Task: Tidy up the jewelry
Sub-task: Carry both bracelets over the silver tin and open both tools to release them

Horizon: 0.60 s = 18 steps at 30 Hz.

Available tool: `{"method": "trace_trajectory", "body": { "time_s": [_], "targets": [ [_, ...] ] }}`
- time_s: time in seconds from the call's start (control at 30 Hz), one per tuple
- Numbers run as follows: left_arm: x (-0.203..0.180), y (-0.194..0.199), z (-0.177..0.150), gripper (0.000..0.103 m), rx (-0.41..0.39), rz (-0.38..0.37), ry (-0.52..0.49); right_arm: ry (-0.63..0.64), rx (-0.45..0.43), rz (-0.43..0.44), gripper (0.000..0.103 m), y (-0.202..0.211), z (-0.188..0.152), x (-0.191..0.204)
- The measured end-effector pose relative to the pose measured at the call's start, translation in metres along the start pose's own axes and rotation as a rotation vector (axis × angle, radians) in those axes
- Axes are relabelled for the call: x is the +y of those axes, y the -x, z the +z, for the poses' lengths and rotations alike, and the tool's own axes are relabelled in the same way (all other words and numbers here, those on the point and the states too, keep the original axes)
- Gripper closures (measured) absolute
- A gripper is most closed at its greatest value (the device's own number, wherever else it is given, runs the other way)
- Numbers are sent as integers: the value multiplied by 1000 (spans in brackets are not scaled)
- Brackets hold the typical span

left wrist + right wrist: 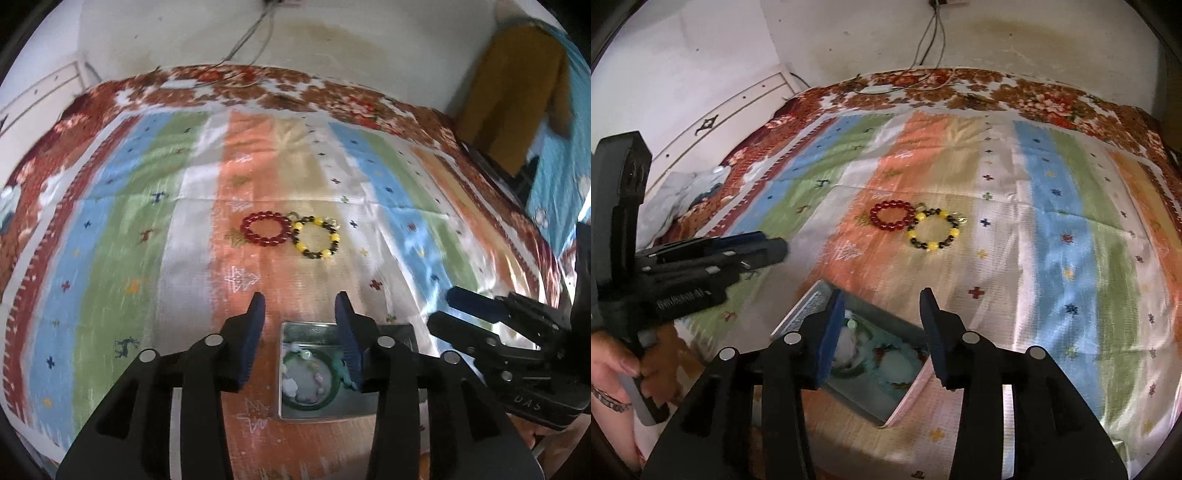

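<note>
Shiny metal tin (314, 413), glossy red bead bracelet (261, 229), glossy yellow-and-black bead bracelet (317, 237), woven striped cloth (129, 221), matt black plastic gripper arms.

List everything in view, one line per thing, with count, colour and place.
red bead bracelet: one, dark red, on the orange stripe, touching the yellow one
yellow-and-black bead bracelet: one, right of the red
metal tin: one, silvery, open, near edge, under both grippers
jewelry in the tin: several pieces, green and pale, count unclear
striped cloth: one, blue, green, white, orange, covering the bed
cables: grey, down the wall
left gripper: black, blue pads, open, empty
right gripper: same, open, empty
hand: one, on the left gripper's handle
</note>
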State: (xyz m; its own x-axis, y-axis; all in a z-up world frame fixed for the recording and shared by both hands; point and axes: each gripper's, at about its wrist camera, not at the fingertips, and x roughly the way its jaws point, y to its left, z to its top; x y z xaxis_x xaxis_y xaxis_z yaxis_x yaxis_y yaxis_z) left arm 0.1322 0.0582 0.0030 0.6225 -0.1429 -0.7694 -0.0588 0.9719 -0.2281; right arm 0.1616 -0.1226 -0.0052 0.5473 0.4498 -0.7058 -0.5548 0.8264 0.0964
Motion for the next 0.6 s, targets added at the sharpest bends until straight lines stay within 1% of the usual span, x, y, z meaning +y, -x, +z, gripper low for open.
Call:
{"method": "trace_trajectory", "body": {
  "time_s": [0.03,0.17,0.23,0.27,0.33,0.47,0.53,0.6],
  "targets": [
    [2,-1,1,57,0,9,5,-9,2,-7,53,-1,0,-3],
    [7,-3,5,48,-3,30,13,-39,13,-20,52,-7,4,-12],
    [7,-6,7,47,-5,58,6,-41,18,-20,51,-9,5,-13],
    [7,-8,9,45,0,64,1,-41,19,-23,50,-11,6,-14],
    [9,-11,11,43,7,63,0,-41,23,-25,47,-12,6,-16],
    [17,-20,18,37,31,51,33,-42,29,-45,46,-19,12,-20],
    [19,-24,21,35,33,68,32,-49,34,-47,45,-23,14,-23],
    [18,-27,24,32,28,105,10,-64,42,-49,44,-28,17,-27]
  ]
}}
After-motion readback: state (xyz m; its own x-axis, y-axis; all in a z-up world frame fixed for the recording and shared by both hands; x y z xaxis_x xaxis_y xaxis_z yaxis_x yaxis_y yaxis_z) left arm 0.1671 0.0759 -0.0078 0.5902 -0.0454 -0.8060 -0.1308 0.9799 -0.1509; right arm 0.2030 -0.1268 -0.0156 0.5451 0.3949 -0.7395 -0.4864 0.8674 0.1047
